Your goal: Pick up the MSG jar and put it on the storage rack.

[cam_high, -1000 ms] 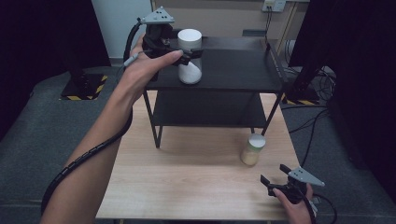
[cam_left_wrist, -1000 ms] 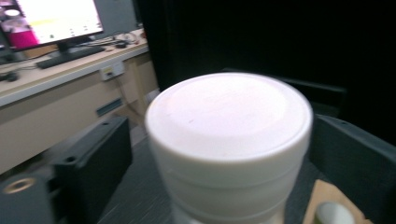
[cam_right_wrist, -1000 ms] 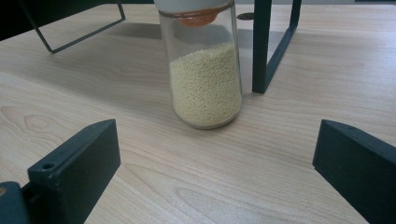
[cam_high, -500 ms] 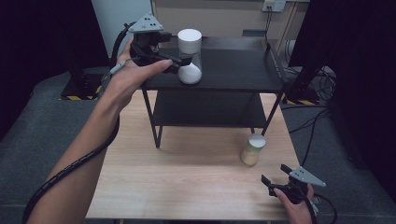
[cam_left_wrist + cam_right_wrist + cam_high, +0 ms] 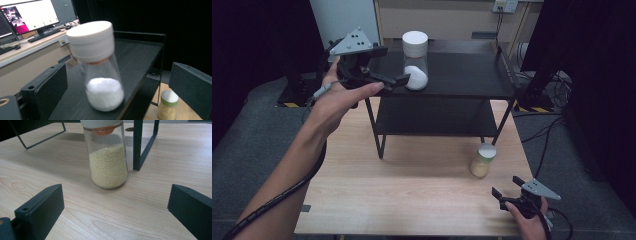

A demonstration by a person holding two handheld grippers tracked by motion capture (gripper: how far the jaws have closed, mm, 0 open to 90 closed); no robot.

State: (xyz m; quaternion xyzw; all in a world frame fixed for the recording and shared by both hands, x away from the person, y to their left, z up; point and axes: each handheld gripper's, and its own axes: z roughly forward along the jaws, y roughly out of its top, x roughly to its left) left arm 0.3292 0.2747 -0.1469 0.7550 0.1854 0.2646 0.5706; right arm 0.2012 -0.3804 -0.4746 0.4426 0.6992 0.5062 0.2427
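- Jar with white powder stands upright near the front left edge of the top shelf of the black rack.
- My left gripper is spread wide, with a jaw on each side of the jar, and neither jaw touches the glass.
- I think the jar is light, since it is not even half full, but it is hard, smooth glass that could slip or break.
- I would pinch it on the clear glass just under the white lid (the lid itself might turn).
- The edge of the shelf is close, so a bump could tip the jar off.
- My right gripper sits low on the wooden table, jaws spread and holding nothing.
- A second jar with yellow grains stands by the rack leg, in front of my right gripper.
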